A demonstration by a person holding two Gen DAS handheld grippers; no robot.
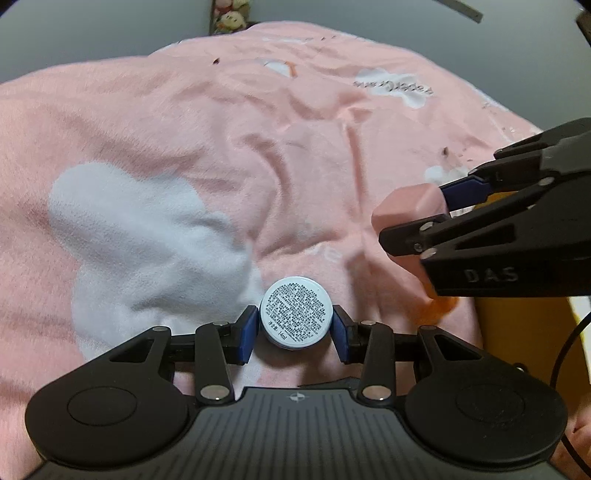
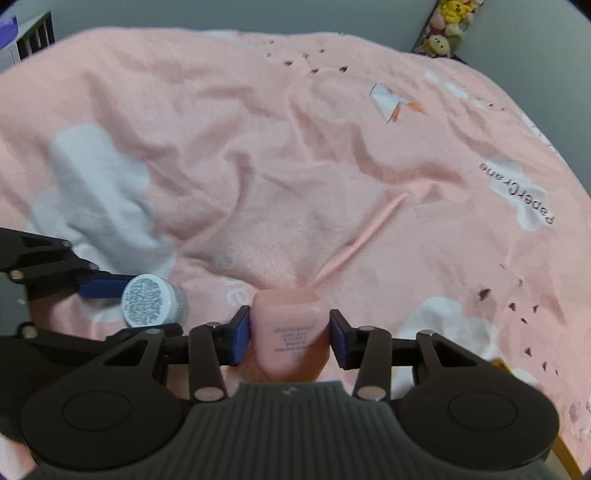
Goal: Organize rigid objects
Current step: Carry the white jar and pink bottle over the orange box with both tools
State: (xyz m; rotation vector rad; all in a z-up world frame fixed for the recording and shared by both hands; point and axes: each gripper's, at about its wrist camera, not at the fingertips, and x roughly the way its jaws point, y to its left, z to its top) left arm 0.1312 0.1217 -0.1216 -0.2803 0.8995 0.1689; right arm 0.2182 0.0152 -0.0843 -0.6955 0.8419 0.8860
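- The small white jar (image 1: 294,312) sits squarely between the blue pads (image 1: 248,332) of the left gripper (image 1: 294,332), printed base facing the camera. The pads press its round sides, so that gripper is clamped on it and carrying it clear of the bedding.
- The jar's short axis points straight out along the left gripper's fingers. The round face is covered in dense small print, too fine to read apart from "14ml" at the lower edge.
- The pink bottle (image 2: 288,336) is pinched between the pads of the right gripper (image 2: 288,334), so that one is closed on its load too. It is a rounded, squarish body with its long axis running forward out of the jaws.
- There are a few lines of pale lettering on the bottle's near face, upside down and blurred. I can't make them out.
- The relation that matters: seen from the right gripper, the jar hangs just off to the left and slightly ahead, near but not touching the bottle. From the left gripper, the bottle (image 1: 406,206) is ahead and to the right.
- Both are held up over the pink blanket (image 1: 207,147) on the bed, and neither has been set down yet. My guess is the next move is placing the pair side by side.
- "DAS" is embossed on the right gripper's finger (image 1: 491,275).
- "PaperCrane" is printed on a white cloud patch (image 2: 517,192) of the blanket, ahead and right of the right gripper.
- Plush toys (image 2: 448,26) sit far ahead by the wall.
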